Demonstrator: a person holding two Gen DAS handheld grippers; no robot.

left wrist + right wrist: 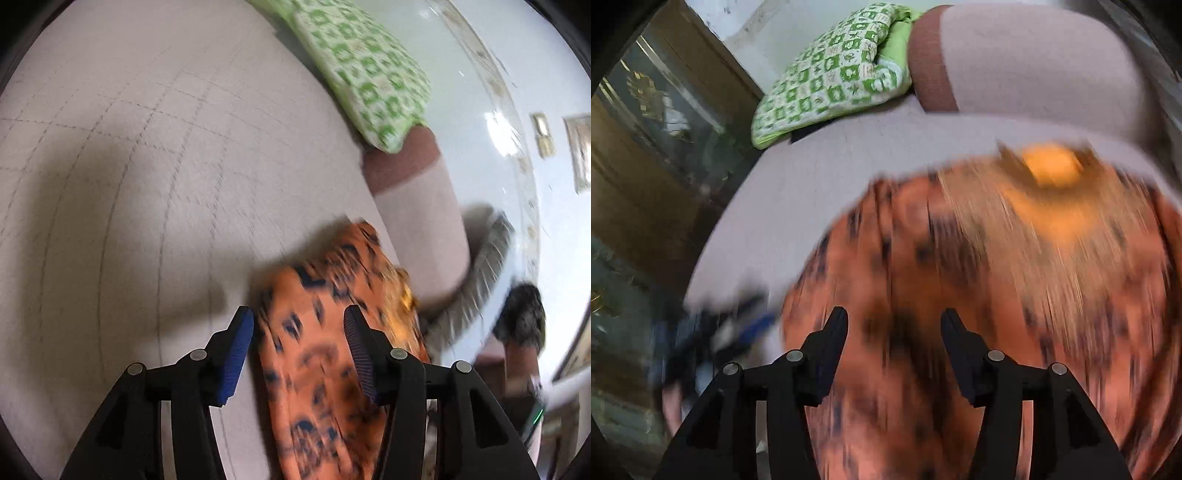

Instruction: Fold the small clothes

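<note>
Orange cloth with dark blotches, a small printed garment (325, 354), lies on the pale grey quilted bed cover (129, 184) and runs up between the fingers of my left claw (298, 328). That claw is spread wide, its blue ribbed pads on either side of the fabric and not pinching it. In the left view the garment is a long narrow strip near the bed's right edge, with the cover bare to its left.

My right claw (894, 328) is also spread, poised over the broad middle of the same garment, gripping nothing. Both pictures are smeared with motion, so I cannot tell whether either claw touches the cloth or hangs just above it. A yellower patch (1052, 170) shows at the garment's far end, toward the edge of the bed; whether it is a lining or a label I cannot say.

I judge I am between grips, about to take hold for a fold. To do it well I should bring each claw to a hem or corner, not the middle, close on a single layer there, and lift both ends together so the fabric carries over flat without bunching. The cloth looks thin and slippery, so a shallow bite could slide out.

A green-and-white patterned pillow (831, 74) and a grey bolster with a brown band (1015, 62) lie at the far end of the bed, well apart from the work.
</note>
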